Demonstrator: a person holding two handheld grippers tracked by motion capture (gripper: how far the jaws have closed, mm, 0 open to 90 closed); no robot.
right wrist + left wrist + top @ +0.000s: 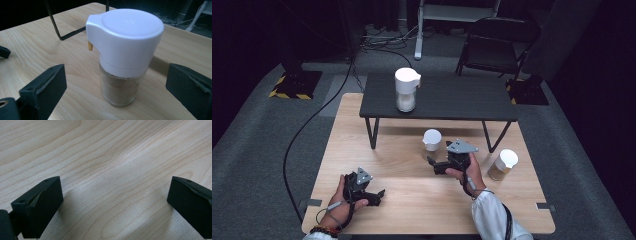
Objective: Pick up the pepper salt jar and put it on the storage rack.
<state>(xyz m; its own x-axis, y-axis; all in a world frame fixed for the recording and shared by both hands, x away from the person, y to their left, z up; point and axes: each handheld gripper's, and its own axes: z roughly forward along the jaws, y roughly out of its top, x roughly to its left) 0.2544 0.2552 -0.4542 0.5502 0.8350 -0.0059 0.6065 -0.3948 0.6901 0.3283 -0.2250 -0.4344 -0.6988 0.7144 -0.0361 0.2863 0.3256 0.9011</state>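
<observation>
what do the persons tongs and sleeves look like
Both tongs, left and right, are matte black with blocky jaws, each topped by a grey three-cornered plate. A thin cable trails from each. The right arm wears a white sleeve; the left wrist has a dark bracelet.

The light wooden table [412,200] stood on a grey carpeted floor [257,165], with pale grain running across its top. At its twelve o'clock edge a small dark shelf [452,100] rested on thin black metal legs [373,132]. On this shelf, toward eleven o'clock, stood a glass dispenser with white contents [406,90] and a white spouted lid. Directly on the wood, near the centre, stood a jar with a white lid [432,139]. At three o'clock stood a glass jar of brown powder [503,165], upright, also with a white spouted lid. The two jars on the wood were well apart.
</observation>
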